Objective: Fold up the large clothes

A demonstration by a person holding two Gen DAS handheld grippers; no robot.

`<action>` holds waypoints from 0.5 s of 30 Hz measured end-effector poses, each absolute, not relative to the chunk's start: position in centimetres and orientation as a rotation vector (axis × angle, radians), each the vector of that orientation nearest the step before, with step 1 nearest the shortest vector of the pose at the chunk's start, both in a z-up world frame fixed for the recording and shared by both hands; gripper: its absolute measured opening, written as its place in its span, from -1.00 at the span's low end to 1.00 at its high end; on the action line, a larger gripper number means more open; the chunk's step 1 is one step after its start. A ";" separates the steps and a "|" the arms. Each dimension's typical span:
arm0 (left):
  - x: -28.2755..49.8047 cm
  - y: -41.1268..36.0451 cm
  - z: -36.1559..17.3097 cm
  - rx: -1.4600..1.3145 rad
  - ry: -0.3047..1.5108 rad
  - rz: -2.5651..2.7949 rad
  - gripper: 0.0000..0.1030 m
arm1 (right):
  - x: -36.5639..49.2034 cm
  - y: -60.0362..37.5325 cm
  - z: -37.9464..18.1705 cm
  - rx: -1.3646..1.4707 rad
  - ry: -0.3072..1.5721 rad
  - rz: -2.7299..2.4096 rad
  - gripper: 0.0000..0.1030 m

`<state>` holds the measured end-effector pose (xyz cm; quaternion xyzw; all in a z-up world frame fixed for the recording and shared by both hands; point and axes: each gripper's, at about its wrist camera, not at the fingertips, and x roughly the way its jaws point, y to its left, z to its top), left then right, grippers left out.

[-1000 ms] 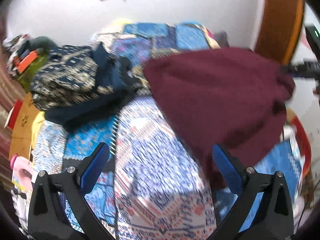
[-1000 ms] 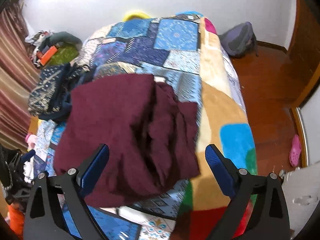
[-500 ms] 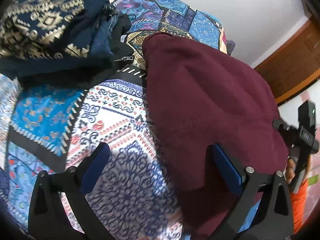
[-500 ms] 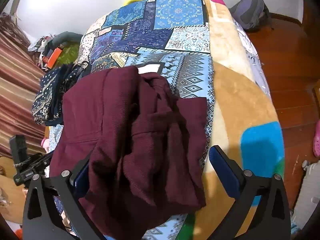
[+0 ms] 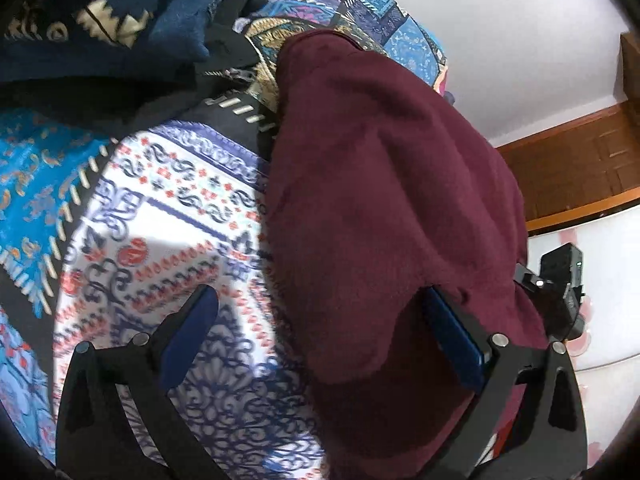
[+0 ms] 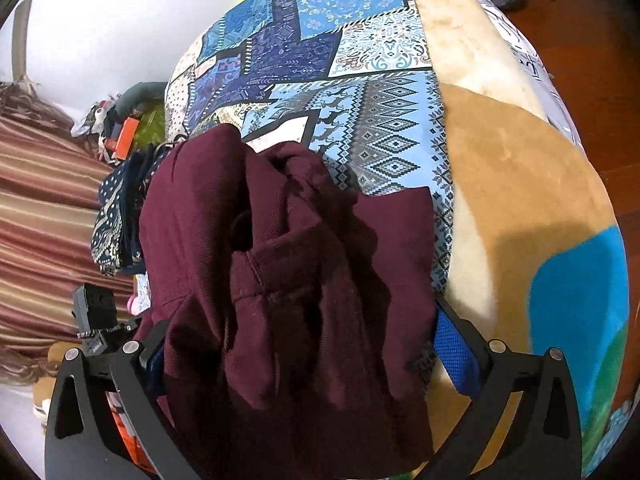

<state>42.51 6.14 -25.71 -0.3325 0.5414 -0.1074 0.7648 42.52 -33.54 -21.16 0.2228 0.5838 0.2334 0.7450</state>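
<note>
A large maroon garment lies bunched on the patterned bedspread. It also fills the middle of the right wrist view, with rumpled folds and a hem. My left gripper is open at the garment's near left edge, its right finger against the cloth. My right gripper is open, and the garment's near end lies between its two blue fingers. The right gripper's body shows in the left wrist view.
A pile of dark blue patterned clothes lies on the bed at the far left, and shows in the right wrist view. The bed's tan and blue blanket edge drops to a wooden floor. Striped curtain on the left.
Both grippers have moved down and closer to the maroon garment. Its near end now lies between the right gripper's fingers, and its edge touches the left gripper's right finger.
</note>
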 end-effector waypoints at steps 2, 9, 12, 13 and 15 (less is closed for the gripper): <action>42.8 5.6 -25.8 -0.774 1.180 -0.285 0.89 | 42.5 -33.5 -20.9 0.500 1.287 0.506 0.88; 42.9 3.2 -26.2 -0.858 1.200 -0.364 0.66 | 41.3 -32.9 -18.6 0.437 1.268 0.461 0.16; 42.0 2.8 -24.4 -0.792 1.173 -0.342 0.34 | 40.9 -32.4 -17.7 0.430 1.265 0.446 -0.11; 41.8 2.7 -23.7 -0.767 1.163 -0.335 0.24 | 40.5 -32.1 -17.2 0.413 1.258 0.439 -0.18; 41.2 2.6 -21.9 -0.717 1.133 -0.329 0.08 | 40.1 -31.6 -16.5 0.396 1.252 0.437 -0.25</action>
